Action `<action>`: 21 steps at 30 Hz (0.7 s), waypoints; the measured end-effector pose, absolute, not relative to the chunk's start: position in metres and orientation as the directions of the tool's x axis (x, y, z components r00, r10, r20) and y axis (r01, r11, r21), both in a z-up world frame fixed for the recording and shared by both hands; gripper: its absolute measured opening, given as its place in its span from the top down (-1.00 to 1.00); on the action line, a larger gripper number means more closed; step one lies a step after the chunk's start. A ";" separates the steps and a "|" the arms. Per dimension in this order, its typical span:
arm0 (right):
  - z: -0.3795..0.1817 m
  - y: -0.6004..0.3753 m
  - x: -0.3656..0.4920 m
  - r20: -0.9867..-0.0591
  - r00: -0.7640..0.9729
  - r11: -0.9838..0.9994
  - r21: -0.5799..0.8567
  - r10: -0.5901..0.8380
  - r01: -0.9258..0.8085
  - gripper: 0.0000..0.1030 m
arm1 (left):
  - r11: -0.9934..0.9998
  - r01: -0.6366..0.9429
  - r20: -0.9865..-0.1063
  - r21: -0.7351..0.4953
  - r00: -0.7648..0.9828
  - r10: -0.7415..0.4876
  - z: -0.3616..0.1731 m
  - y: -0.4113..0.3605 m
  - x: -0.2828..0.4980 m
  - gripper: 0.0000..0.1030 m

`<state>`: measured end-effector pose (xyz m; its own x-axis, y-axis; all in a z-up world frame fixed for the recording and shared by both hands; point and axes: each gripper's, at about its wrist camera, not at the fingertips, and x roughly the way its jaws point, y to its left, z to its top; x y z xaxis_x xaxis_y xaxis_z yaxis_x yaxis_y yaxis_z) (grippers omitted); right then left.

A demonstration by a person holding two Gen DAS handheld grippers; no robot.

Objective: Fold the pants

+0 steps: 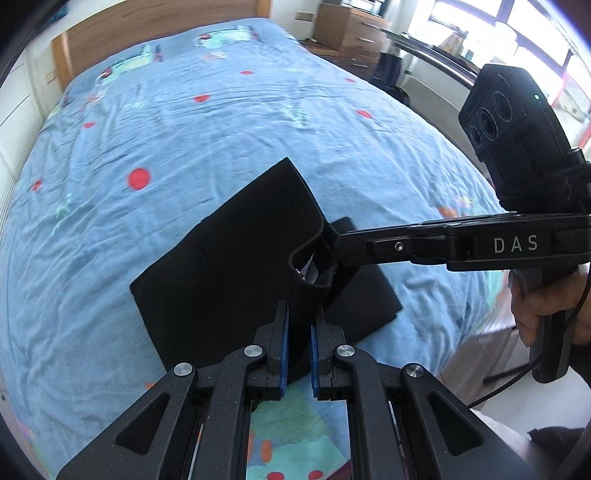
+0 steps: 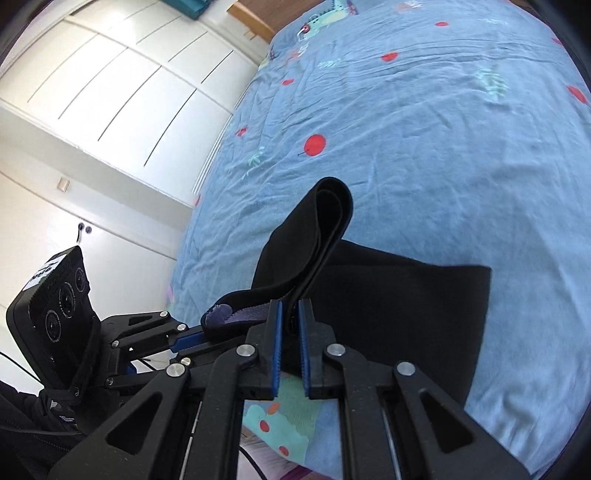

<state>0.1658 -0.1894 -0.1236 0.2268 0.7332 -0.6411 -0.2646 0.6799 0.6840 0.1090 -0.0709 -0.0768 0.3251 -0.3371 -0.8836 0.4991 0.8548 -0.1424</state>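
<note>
The left gripper [image 1: 300,332] pointed steeply downward, its blue pads pinched close on a fold of the pants [image 1: 229,266]. The right gripper [image 2: 290,332] reached in from the left gripper's right side at a shallower tilt, its jaws likewise narrow on the cloth. The person's right hand [image 1: 543,306] wrapped its handle.

pants [image 1: 229,266] on bed [image 1: 184,147], headboard [image 1: 147,33] behind, drawers [image 1: 351,29] beyond bed
</note>
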 end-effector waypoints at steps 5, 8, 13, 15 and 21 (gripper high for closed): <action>-0.131 -0.224 0.144 -0.659 0.247 0.702 0.686 0.711 -0.192 -1.00 | 0.805 0.573 -0.904 -0.152 0.248 -0.347 -0.093 -0.106 0.105 0.87; -0.146 -0.245 0.134 -0.691 0.245 0.729 0.671 0.681 -0.136 -1.00 | 0.783 0.603 -0.919 -0.149 0.208 -0.335 -0.115 -0.130 0.107 0.87; -0.177 -0.266 0.130 -0.755 0.215 0.783 0.615 0.619 -0.091 -1.00 | 0.799 0.581 -0.947 -0.156 0.142 -0.288 -0.160 -0.156 0.123 0.87; -0.185 -0.264 0.132 -0.808 0.195 0.831 0.547 0.556 -0.104 -1.00 | 0.816 0.549 -0.953 -0.181 0.106 -0.283 -0.173 -0.156 0.132 0.87; -0.186 -0.258 0.136 -0.873 0.186 0.891 0.425 0.450 -0.159 -1.00 | 0.832 0.503 -0.951 -0.236 0.059 -0.305 -0.188 -0.150 0.141 0.85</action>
<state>0.1362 -0.2577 -0.1859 0.1858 0.4503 -0.8733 -0.1595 0.8909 0.4254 0.1407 -0.1498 -0.1882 0.0586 -0.3046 -0.9507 0.5026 0.8318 -0.2355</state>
